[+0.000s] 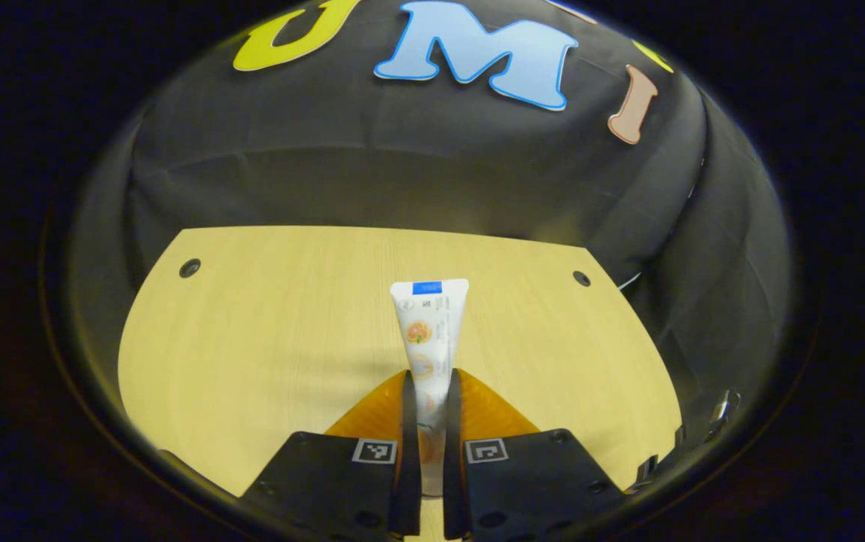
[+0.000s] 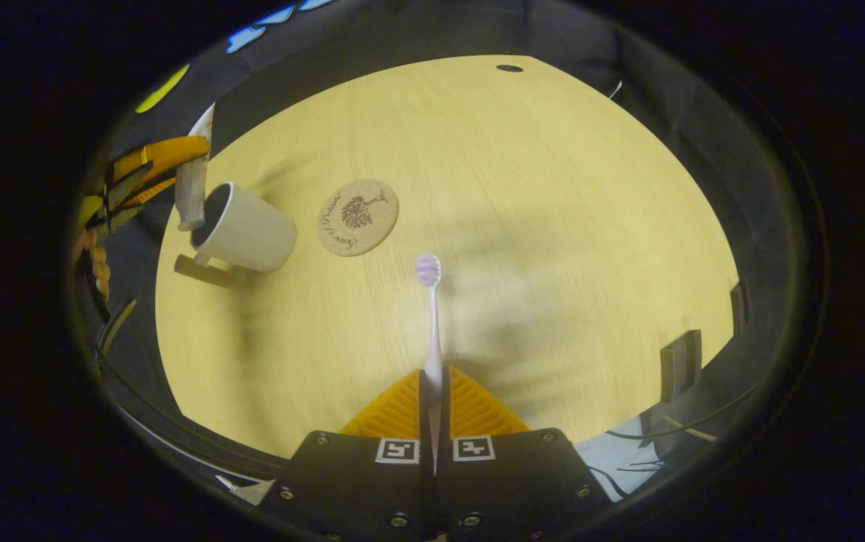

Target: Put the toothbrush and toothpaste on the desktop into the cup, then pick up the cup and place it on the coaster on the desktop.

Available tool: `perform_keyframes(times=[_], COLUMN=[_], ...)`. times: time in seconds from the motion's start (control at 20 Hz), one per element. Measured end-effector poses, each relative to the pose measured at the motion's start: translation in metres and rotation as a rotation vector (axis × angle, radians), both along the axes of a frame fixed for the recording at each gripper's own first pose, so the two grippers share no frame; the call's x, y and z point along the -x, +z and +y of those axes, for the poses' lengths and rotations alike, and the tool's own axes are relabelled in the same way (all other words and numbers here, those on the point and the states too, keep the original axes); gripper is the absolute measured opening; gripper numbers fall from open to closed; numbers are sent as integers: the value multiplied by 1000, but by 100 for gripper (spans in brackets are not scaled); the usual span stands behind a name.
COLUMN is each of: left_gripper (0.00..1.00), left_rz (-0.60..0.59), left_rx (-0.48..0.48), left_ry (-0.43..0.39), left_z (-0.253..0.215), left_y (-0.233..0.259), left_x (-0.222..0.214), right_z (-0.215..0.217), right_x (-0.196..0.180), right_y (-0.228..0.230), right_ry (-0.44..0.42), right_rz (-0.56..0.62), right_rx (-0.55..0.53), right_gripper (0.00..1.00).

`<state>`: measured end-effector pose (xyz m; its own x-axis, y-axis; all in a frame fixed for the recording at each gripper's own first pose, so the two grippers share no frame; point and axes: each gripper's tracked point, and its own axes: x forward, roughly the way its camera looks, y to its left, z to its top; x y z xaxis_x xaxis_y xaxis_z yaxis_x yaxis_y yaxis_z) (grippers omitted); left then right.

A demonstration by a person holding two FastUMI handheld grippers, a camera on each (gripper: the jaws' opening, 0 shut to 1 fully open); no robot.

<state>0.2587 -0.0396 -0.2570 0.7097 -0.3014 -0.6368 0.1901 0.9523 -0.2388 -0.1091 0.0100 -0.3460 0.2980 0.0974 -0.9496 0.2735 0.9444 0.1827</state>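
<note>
Left gripper (image 1: 430,406) fingers clamp the toothpaste (image 1: 429,331), already at the cup (image 2: 245,228) mouth in the right gripper view, while right gripper (image 2: 432,395) fingers pinch the toothbrush (image 2: 430,316), bristles forward over the desk (image 2: 552,226), cup far-left beside the coaster (image 2: 357,217).

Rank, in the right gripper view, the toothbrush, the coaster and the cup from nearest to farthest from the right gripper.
1. toothbrush: held between the right gripper fingers, head pointing ahead.
2. coaster: ahead, slightly left on the desktop.
3. cup: farthest, at the far left.
</note>
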Motion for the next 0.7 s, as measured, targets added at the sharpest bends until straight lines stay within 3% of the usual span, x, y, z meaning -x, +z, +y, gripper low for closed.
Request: perform_keyframes(times=[0.35,0.7], left_gripper=[17,30], left_rz=[-96,-96], left_rx=[-29,-30], left_ry=[-15,-16], left_z=[-4,-12], left_y=[-7,-17], left_x=[5,24], right_z=[-7,-13], right_x=[-3,-5], right_y=[1,3], right_ry=[-42,-57], right_rz=[3,-4], right_rx=[-9,-20], right_gripper=[2,2])
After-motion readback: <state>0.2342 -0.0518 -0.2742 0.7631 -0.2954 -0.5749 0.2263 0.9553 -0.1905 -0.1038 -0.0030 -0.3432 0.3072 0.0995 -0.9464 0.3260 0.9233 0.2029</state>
